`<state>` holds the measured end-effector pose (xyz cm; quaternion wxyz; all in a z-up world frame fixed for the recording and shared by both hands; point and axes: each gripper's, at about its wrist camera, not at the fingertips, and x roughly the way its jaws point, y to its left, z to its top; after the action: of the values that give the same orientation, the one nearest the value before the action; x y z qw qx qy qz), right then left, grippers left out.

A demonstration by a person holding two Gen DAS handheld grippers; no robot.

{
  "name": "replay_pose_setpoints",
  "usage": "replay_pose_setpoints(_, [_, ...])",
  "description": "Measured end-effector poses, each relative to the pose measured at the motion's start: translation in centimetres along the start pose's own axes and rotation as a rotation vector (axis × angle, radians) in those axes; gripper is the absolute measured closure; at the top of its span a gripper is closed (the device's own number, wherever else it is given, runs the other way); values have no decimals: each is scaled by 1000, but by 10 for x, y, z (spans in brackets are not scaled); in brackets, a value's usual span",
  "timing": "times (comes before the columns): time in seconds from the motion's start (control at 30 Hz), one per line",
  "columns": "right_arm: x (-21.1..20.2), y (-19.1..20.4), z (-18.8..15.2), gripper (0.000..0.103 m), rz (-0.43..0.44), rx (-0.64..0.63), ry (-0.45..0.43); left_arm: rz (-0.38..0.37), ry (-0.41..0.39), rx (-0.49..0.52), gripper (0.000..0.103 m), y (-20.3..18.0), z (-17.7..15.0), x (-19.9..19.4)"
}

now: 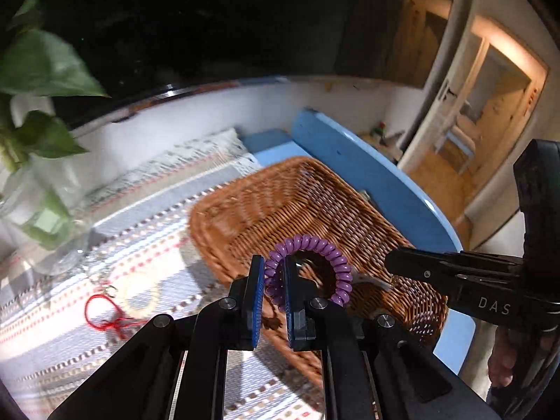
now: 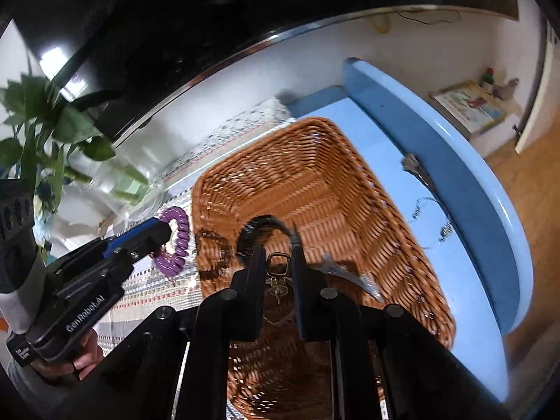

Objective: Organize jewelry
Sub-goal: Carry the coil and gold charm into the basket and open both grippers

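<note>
One purple spiral bracelet [image 1: 316, 266] hung clamped in the left gripper [image 1: 272, 301], just over the near-left rim of the one brown wicker basket [image 1: 280, 203]. Right gripper [image 2: 278, 262] was pinched on a black band w/ a small brass buckle [image 2: 279, 264], above the basket's inside. On the striped cloth [image 1: 115, 217]: one red cord [image 1: 105, 311], one pale ring [image 1: 140, 297]. One glass vase w/ green leaves [image 1: 45, 224] stood nearby.
</note>
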<state>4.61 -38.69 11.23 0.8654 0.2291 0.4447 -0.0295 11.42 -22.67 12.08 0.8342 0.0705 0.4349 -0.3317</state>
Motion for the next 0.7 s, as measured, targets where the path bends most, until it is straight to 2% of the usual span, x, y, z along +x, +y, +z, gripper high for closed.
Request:
replay_pose_setpoints(0.43, [14, -44, -21, 87, -34, 103, 58, -91, 148, 128, 93, -58, -23, 38])
replay_pose_setpoints(0.7, [17, -60, -27, 87, -39, 153, 62, -114, 202, 174, 93, -75, -36, 52])
